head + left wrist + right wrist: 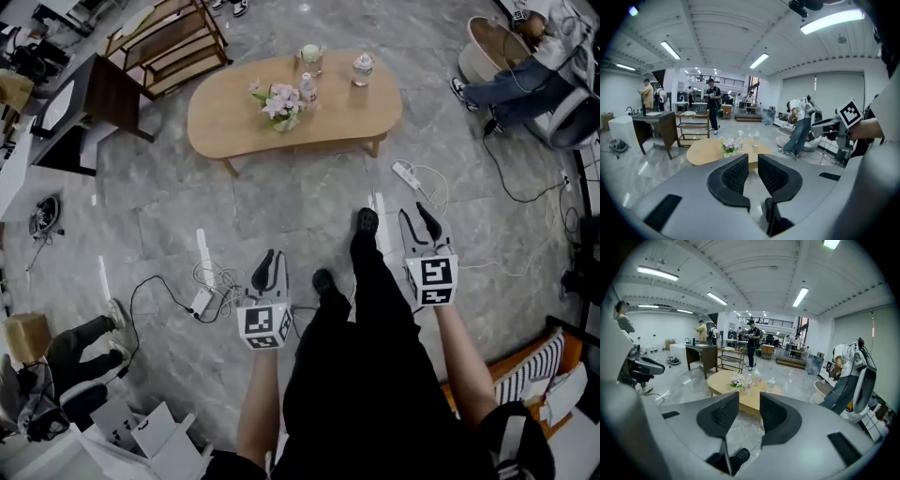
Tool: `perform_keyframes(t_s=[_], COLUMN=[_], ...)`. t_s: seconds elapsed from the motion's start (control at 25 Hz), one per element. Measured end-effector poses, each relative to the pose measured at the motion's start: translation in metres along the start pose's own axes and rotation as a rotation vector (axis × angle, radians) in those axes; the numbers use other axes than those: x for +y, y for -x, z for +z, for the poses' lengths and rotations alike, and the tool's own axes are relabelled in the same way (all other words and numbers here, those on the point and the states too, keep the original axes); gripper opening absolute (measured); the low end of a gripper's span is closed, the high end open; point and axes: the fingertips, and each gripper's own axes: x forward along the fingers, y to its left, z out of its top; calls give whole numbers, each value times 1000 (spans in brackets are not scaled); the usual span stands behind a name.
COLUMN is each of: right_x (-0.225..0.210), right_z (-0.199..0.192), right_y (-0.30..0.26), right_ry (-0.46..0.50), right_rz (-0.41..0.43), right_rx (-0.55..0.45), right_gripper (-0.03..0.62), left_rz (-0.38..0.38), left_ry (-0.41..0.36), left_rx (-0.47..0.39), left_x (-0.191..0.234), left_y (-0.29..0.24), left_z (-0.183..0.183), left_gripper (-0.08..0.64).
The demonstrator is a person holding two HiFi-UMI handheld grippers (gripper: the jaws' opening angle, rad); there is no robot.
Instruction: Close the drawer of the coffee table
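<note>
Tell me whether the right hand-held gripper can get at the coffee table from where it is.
Probably not yet: the right hand-held gripper is held near the person's feet, well short of the coffee table. The floor between looks free except for a white power strip.

The coffee table has a light wooden, bean-shaped top on short legs. It stands upright on the grey stone floor, towards its far side. Its drawer cannot be made out.
</note>
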Motion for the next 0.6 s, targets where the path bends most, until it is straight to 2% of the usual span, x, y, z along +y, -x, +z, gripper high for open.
perform_keyframes(t_s=[0.16, 0.36, 0.48, 0.6], right_x=[18, 34, 37, 40], right_z=[3, 21, 39, 58], right_y=[48, 90, 109, 128], right_ry=[-76, -157, -205, -202], right_rz=[11, 76, 119, 143], right_rx=[-32, -102, -154, -213], right_gripper=[132, 121, 61, 14], left_rz=[-22, -44, -70, -101], left_ry=[6, 39, 42, 40], left_rx=[-36, -125, -180, -216], left_x=[-2, -22, -38, -54], left_y=[35, 67, 80, 93], left_z=[0, 24, 49, 72], left_gripper=[69, 75, 74, 74])
